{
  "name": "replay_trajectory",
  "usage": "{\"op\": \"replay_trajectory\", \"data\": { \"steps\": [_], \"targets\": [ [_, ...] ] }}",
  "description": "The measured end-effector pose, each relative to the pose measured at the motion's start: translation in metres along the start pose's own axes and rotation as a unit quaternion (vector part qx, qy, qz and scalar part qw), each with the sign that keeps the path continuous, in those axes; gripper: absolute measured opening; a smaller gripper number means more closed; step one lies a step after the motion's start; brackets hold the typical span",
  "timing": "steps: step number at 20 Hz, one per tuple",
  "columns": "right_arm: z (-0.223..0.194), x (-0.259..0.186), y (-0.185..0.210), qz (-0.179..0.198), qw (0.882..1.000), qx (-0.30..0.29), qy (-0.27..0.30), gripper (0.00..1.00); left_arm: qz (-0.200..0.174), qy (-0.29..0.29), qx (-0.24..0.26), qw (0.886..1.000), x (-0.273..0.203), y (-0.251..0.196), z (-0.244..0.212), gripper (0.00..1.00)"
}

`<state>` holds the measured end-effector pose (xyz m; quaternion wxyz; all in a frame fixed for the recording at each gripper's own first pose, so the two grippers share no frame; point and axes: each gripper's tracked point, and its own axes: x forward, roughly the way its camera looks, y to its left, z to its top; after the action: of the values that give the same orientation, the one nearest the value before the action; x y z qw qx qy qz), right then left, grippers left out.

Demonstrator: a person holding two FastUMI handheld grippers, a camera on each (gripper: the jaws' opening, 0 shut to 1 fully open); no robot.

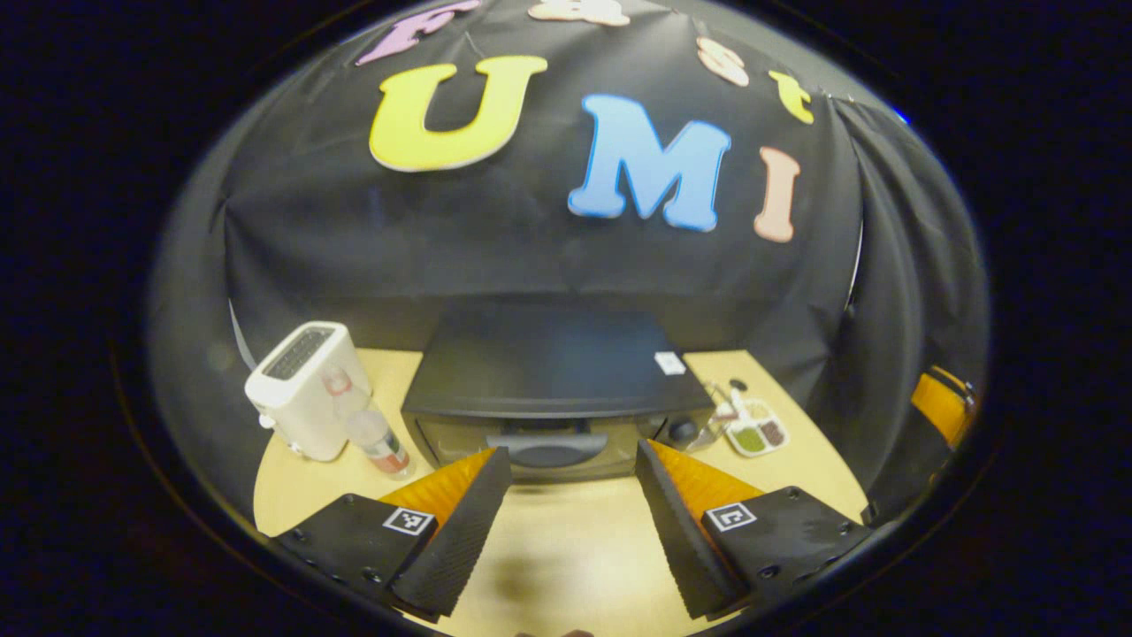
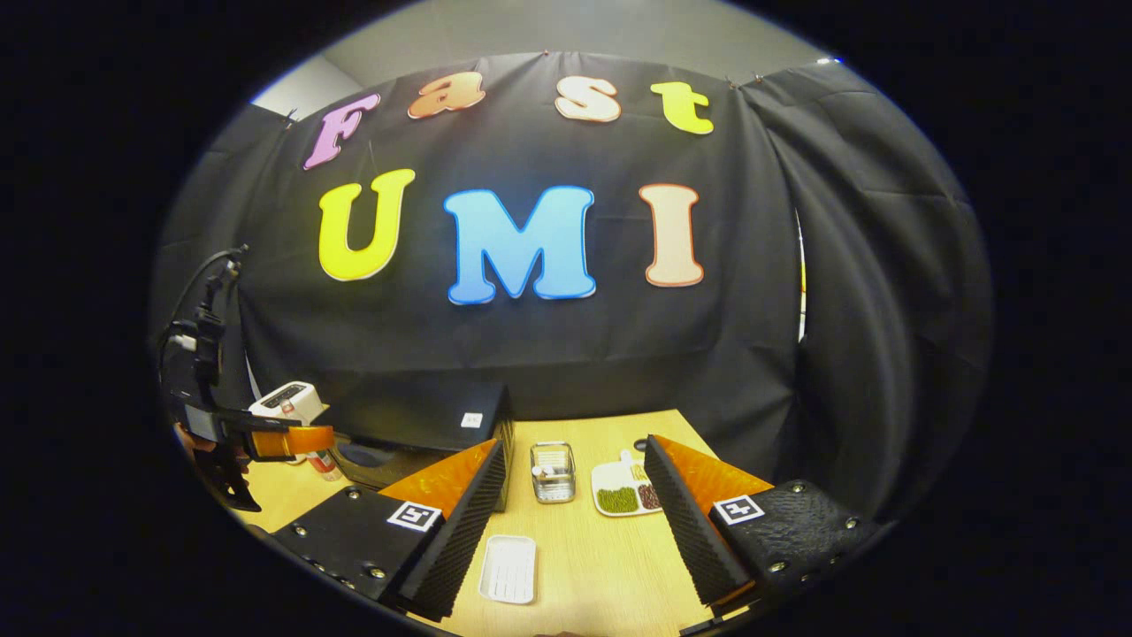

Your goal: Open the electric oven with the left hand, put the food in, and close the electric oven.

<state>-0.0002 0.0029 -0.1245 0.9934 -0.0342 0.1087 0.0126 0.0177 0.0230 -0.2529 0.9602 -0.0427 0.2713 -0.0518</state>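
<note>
The black electric oven (image 1: 548, 372) stands at the back of the wooden table (image 1: 566, 548) with its door shut and a grey handle (image 1: 548, 440) across the front. My left gripper (image 1: 573, 453) is open, a short way in front of that handle, holding nothing. In the right gripper view the oven (image 2: 424, 414) sits at the left, with the left gripper (image 2: 265, 440) hovering before it. A small white divided dish (image 2: 623, 491) of green and brown food lies right of the oven. My right gripper (image 2: 575, 451) is open and empty above the table, nearer than the dish.
A white toaster (image 1: 305, 389) and a small bottle (image 1: 380, 442) stand left of the oven. A clear container (image 2: 553, 471) sits between the oven and the dish. A white ribbed tray (image 2: 508, 569) lies on the table between my right fingers. Black cloth walls close the back and right.
</note>
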Motion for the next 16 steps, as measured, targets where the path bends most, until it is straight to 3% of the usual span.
{"op": "replay_trajectory", "data": {
  "steps": [2,7,8,11,13,14,16],
  "targets": [
    [0.027,-0.003,0.008,0.009,1.0,0.0,-0.027,0.96,0.013,-0.054,-0.002,0.998,-0.03,0.001,0.041,0.99],
    [0.091,-0.014,0.033,0.038,0.996,-0.002,-0.083,0.96,0.031,-0.17,0.004,0.985,-0.107,0.002,0.126,0.98],
    [0.104,-0.017,0.039,0.042,0.995,-0.002,-0.095,1.0,0.034,-0.187,0.005,0.982,-0.12,0.002,0.138,0.98],
    [0.133,-0.027,0.056,0.05,0.992,-0.003,-0.113,0.96,0.04,-0.234,0.012,0.971,-0.157,0.005,0.165,0.98],
    [0.148,-0.034,0.07,0.061,0.991,-0.003,-0.122,0.96,0.03,-0.253,0.01,0.967,-0.173,-0.002,0.174,0.92],
    [0.152,-0.037,0.077,0.066,0.99,-0.003,-0.128,0.96,0.028,-0.258,0.01,0.966,-0.177,-0.002,0.175,0.98],
    [0.153,-0.039,0.084,0.067,0.989,-0.007,-0.131,0.96,0.025,-0.258,0.009,0.966,-0.183,-0.003,0.174,0.98]
  ]
}}
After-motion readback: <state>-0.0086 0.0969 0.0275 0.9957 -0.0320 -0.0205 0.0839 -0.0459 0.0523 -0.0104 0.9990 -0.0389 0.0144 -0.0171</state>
